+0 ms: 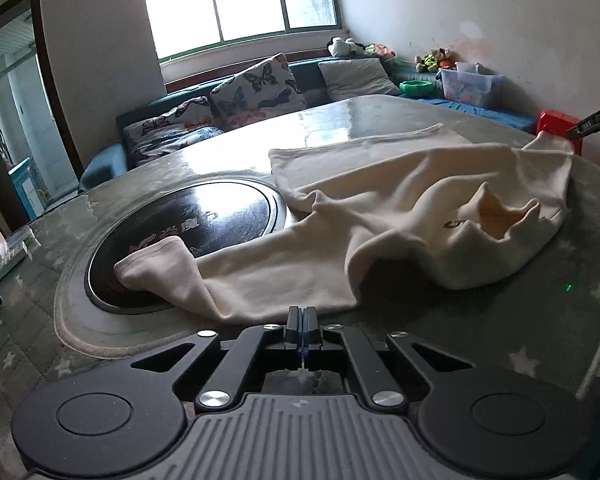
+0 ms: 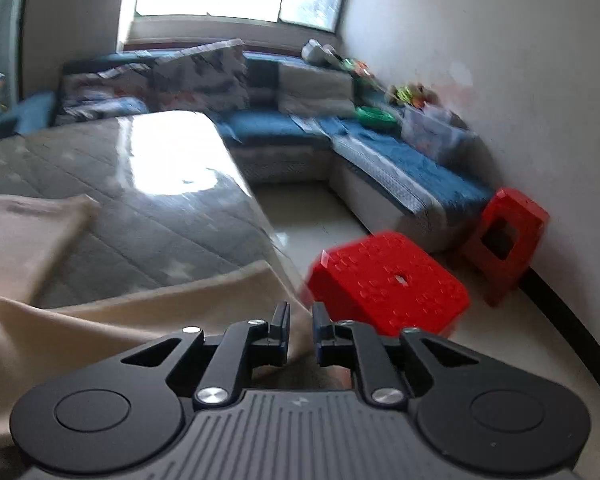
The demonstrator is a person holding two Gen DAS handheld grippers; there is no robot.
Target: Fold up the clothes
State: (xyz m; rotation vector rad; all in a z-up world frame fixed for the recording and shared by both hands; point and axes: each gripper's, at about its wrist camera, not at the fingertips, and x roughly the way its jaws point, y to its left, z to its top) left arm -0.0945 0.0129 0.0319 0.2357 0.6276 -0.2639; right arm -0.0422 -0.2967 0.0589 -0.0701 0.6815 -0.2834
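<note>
The left gripper (image 1: 302, 316) sits low at the near edge of the table (image 1: 572, 300), its jaws pressed together with nothing seen between them; the hem of the shirt (image 1: 380, 216) lies just beyond its tips. The shirt, cream in colour, is spread on the table but rumpled: one sleeve (image 1: 160, 272) reaches left onto the dark round plate (image 1: 188, 224), and the body is bunched with the neck opening standing up. At the far right edge of the left view, the right gripper (image 2: 301, 316) touches a corner of the cloth. In its own view the jaws stand a little apart with the cloth edge between them, so it does not clamp yet. To fold well, the cloth probably needs flattening, both corners held firmly, and an even pull. Beyond are a red stool (image 2: 388, 280) and the sofa (image 2: 400, 160).
</note>
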